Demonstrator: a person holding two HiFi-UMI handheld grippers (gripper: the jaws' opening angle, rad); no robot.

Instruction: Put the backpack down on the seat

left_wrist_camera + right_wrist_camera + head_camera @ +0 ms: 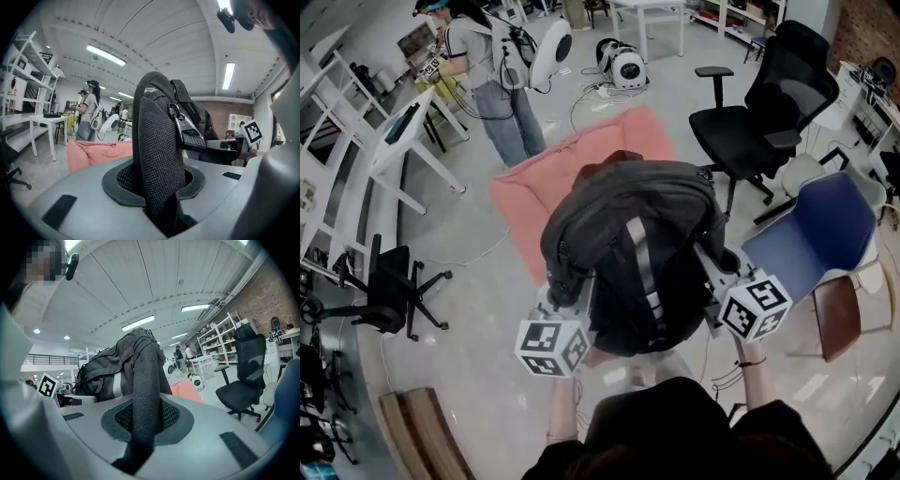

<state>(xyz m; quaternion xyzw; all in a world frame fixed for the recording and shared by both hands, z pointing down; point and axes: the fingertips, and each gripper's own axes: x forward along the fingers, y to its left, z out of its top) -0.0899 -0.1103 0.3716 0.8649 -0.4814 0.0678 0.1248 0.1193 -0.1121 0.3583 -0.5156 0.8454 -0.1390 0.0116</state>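
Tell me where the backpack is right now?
In the head view's centre, the backpack is held up between the left gripper and right gripper, over the pink seat.

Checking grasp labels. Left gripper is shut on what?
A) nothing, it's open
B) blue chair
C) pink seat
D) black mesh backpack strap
D: the left gripper view shows the left gripper clamped on a black mesh strap of the backpack.

Backpack [628, 244] over seat [520, 192]; office chair [769, 103] right of seat.
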